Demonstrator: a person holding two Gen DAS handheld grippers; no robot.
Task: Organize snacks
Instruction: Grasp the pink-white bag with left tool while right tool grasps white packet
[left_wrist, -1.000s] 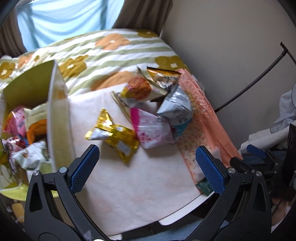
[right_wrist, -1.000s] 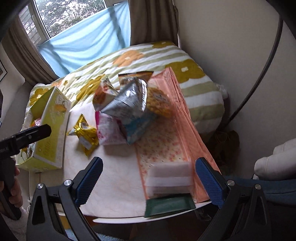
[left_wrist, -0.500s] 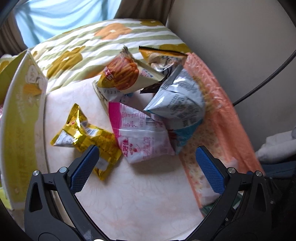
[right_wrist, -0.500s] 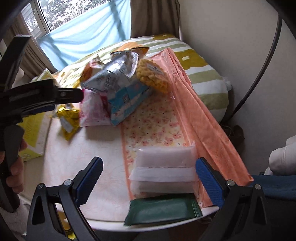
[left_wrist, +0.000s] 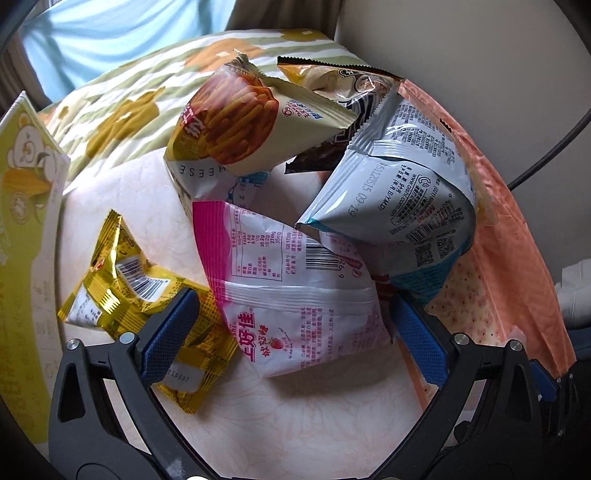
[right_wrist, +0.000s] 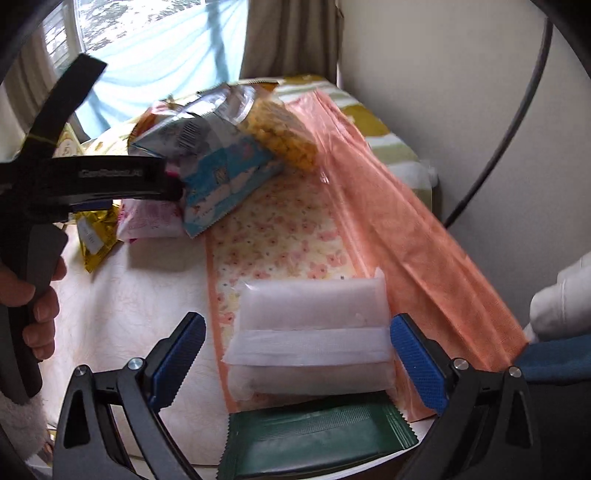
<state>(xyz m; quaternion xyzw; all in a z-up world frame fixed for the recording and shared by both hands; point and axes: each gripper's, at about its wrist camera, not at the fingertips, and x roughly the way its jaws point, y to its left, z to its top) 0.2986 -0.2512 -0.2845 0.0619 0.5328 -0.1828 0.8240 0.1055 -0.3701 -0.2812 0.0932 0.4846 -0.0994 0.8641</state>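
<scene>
The left gripper (left_wrist: 291, 336) stood wide, its jaws having just been closing slightly, with the pink bag (left_wrist: 291, 291) low in the centre of the left view between its blue pads but not pinched. The right gripper (right_wrist: 297, 358) also gaped, straddling a white packet (right_wrist: 310, 332) at the bottom centre of its view, no pad pressing on it. Beyond the pink bag, a gold pack (left_wrist: 147, 306) lay at lower left, and a grey bag (left_wrist: 402, 195) and a fries bag (left_wrist: 243, 125) were heaped above. A yellow box (left_wrist: 26, 221) filled the left edge. The pink bag looked light, puffy and slick, its film likely to slide; the crimped seam or the narrow body seemed the surest hold. The white packet looked soft and flattish, banded across the middle. A green wrapper (right_wrist: 314, 439) lay below it on a peach floral bag (right_wrist: 406, 229).
</scene>
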